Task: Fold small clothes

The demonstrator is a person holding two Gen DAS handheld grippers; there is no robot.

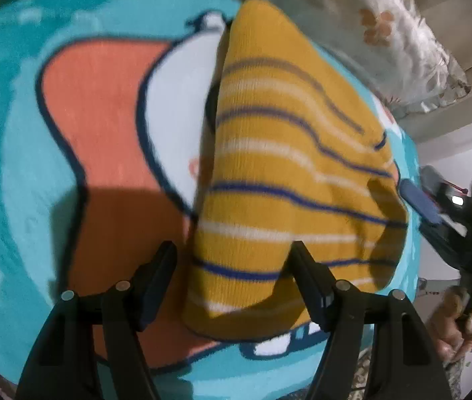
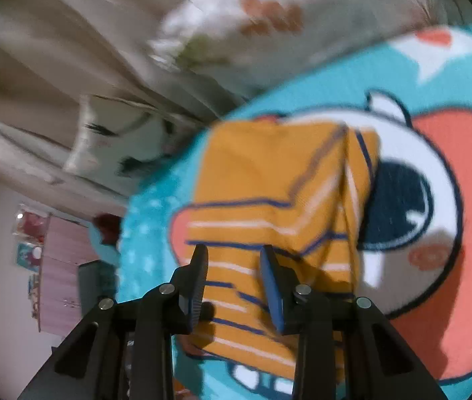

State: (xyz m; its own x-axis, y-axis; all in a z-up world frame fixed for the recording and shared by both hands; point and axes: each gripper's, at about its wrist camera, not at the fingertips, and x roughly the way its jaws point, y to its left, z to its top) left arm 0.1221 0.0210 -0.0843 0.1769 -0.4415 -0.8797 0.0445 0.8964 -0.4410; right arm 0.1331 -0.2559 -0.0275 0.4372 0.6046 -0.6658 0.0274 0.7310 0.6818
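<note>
A small mustard-yellow knit garment with white and navy stripes lies folded on a turquoise cartoon blanket. My left gripper is open above the garment's near edge, which lies between its fingers. In the right wrist view the same garment lies folded, one flap doubled over at its right side. My right gripper is open, its fingers over the garment's near striped end and not closed on it. The right gripper's blue pad shows at the garment's right edge in the left wrist view.
The blanket carries an orange, white and navy cartoon print. A floral pillow lies beyond it. A hand holds the right tool. Crumpled pale bedding and a pink cabinet are to the left.
</note>
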